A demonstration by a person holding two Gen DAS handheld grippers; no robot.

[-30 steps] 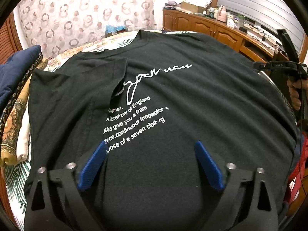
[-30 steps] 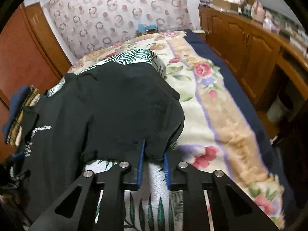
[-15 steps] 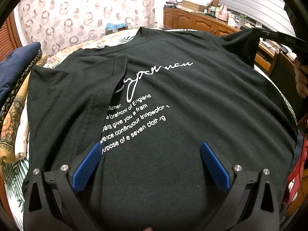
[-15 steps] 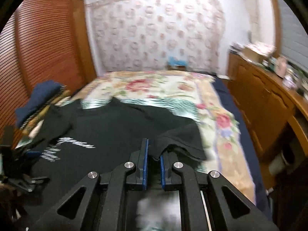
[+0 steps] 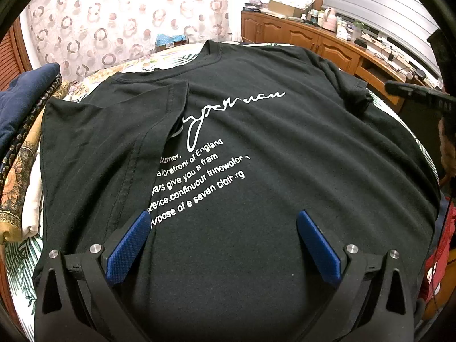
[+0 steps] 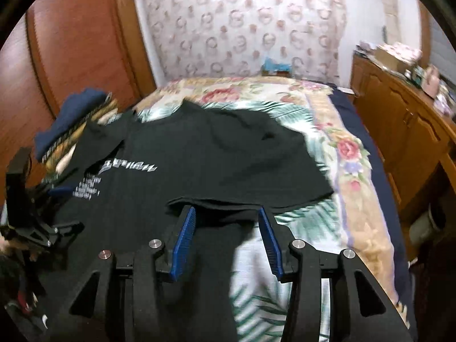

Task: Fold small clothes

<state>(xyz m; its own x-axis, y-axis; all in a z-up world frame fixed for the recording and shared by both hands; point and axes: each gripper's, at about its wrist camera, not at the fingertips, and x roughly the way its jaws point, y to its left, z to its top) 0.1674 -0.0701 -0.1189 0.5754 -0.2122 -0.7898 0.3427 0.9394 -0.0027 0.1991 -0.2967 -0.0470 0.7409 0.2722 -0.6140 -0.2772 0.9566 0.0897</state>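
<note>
The left tool [image 5: 223, 240] hovers wide open over the black T-shirt [image 5: 285, 148], which lies spread on the bed [image 6: 350, 154]. The right tool [image 6: 226, 230] has released the sleeve it pinched half a second ago; its jaws now gape at the sleeve's folded edge. Only the right view shows the flowered bedspread beyond the shirt.
</note>
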